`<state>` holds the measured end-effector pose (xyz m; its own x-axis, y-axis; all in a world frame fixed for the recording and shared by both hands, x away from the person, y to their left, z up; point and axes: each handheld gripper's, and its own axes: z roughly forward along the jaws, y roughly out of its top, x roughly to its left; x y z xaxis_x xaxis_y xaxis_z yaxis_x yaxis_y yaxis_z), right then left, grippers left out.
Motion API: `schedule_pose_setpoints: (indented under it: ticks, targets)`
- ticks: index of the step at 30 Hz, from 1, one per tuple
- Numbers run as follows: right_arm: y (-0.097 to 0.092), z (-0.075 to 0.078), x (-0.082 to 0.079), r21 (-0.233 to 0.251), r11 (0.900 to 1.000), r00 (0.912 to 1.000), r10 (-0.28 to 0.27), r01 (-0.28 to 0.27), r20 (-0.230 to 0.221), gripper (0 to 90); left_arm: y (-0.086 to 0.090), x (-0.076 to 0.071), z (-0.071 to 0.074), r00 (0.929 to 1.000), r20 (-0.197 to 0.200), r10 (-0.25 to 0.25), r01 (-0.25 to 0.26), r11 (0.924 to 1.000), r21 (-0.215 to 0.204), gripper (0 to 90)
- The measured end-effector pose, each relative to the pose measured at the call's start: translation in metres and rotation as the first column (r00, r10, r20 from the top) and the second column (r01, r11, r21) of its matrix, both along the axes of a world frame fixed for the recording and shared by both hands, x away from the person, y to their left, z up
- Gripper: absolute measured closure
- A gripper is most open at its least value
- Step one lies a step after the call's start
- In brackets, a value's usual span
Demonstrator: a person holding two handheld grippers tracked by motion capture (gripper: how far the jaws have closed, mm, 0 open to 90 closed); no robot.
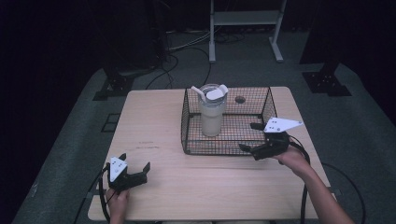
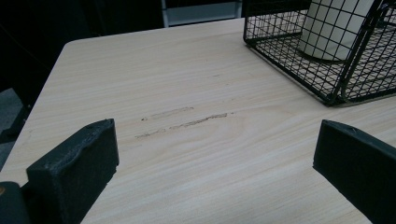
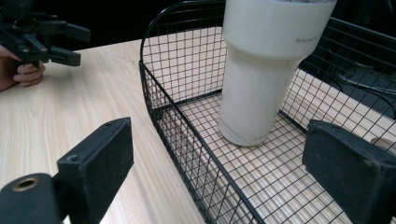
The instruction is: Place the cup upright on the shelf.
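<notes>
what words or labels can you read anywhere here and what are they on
"Selection..." or something close: small grey print on the upper wall of the white tumbler, running off at the right edge of its body in the right gripper view; the letters are too blurred to be sure of, and the end is cut off.
Wire basket, table and both hand-held grippers: no text to be seen; the table bears only scuff marks.
</notes>
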<state>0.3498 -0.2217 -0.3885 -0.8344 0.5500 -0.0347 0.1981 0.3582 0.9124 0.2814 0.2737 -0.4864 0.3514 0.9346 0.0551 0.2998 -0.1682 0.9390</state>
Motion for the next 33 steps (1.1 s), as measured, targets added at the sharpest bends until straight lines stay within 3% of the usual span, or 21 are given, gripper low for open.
schedule_pose_setpoints:
  ticks: [12,33]
  targets:
    - [-0.005,-0.009,-0.017,0.003,0.9998,0.9998,0.019,-0.019,-0.004,8.2,0.0,0.0,0.0,1.0,-0.002,0.002,-0.002,1.0,-0.002,0.0]
    - [-0.025,-0.03,-0.042,0.019,0.9998,0.9999,0.004,-0.004,-0.016,8.2,-0.001,0.0,0.0,1.0,-0.001,0.002,-0.002,1.0,0.002,0.0]
